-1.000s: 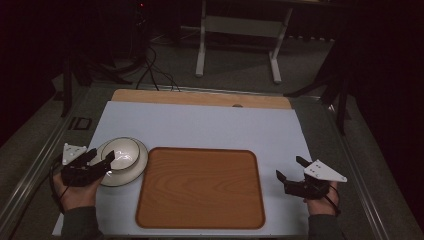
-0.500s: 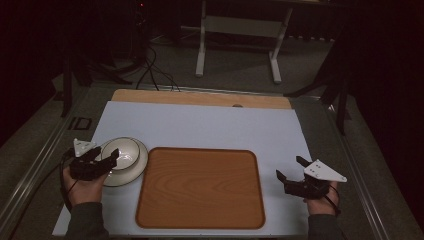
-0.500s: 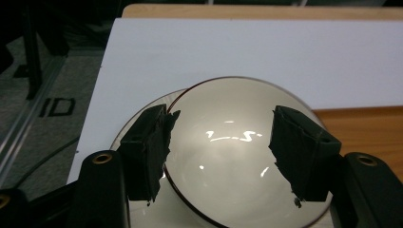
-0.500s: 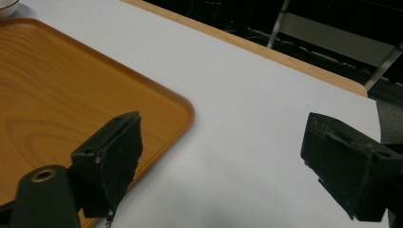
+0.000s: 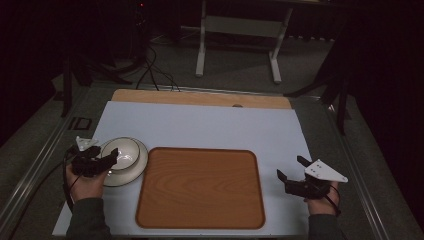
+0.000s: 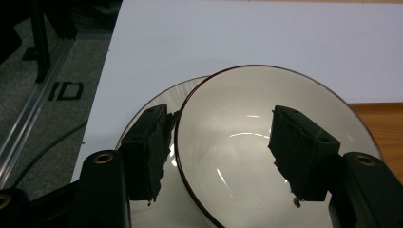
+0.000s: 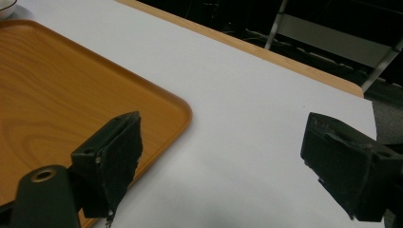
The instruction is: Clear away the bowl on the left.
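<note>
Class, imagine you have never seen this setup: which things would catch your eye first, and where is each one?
First, the white bowl with a dark rim, sitting on a plate at the table's left, with the left gripper open astride its near rim, one jaw outside and one inside. Next, the big wooden tray, bare, in the middle. The right gripper hangs open over the white tabletop at right.

The left gripper [image 5: 107, 159] sits at the person's near left, held in the left hand [image 5: 85, 182], its fingers [image 6: 145, 147] spread wide apart; the right gripper [image 5: 291, 170] rests at the near right in the right hand [image 5: 320, 202], fingers [image 7: 114, 156] likewise wide apart; both forearms come in from the bottom edge.
</note>
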`<move>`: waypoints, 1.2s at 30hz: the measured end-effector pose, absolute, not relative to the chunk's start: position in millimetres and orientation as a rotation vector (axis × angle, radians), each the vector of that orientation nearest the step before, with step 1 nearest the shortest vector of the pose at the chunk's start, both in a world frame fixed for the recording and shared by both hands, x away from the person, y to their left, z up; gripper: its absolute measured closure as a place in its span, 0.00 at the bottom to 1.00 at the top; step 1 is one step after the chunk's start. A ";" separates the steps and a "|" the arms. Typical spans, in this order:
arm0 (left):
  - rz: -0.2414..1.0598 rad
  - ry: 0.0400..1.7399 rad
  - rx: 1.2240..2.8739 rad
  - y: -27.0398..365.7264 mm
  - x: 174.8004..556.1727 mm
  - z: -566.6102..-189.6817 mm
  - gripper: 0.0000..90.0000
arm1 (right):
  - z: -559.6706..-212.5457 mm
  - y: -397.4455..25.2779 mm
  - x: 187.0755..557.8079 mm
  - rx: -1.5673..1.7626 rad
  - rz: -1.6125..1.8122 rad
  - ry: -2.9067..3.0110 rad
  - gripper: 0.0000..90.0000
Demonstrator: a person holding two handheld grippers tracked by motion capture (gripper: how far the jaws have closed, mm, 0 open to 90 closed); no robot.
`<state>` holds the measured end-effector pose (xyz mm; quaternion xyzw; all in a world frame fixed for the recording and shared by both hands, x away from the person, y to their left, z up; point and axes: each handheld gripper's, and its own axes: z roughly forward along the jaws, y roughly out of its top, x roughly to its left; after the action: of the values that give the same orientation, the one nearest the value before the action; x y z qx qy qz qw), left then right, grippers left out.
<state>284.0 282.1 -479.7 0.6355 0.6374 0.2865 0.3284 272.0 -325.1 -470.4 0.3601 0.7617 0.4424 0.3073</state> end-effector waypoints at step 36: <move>0.635 1.856 1.719 291.1 310.5 -499.4 0.70 | -469.8 -324.8 272.1 0.950 1.159 2.013 0.15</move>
<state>310.5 291.1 -499.4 0.6357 0.6864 0.2348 0.2637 272.1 -324.8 -469.8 0.3597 0.7624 0.4391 0.3108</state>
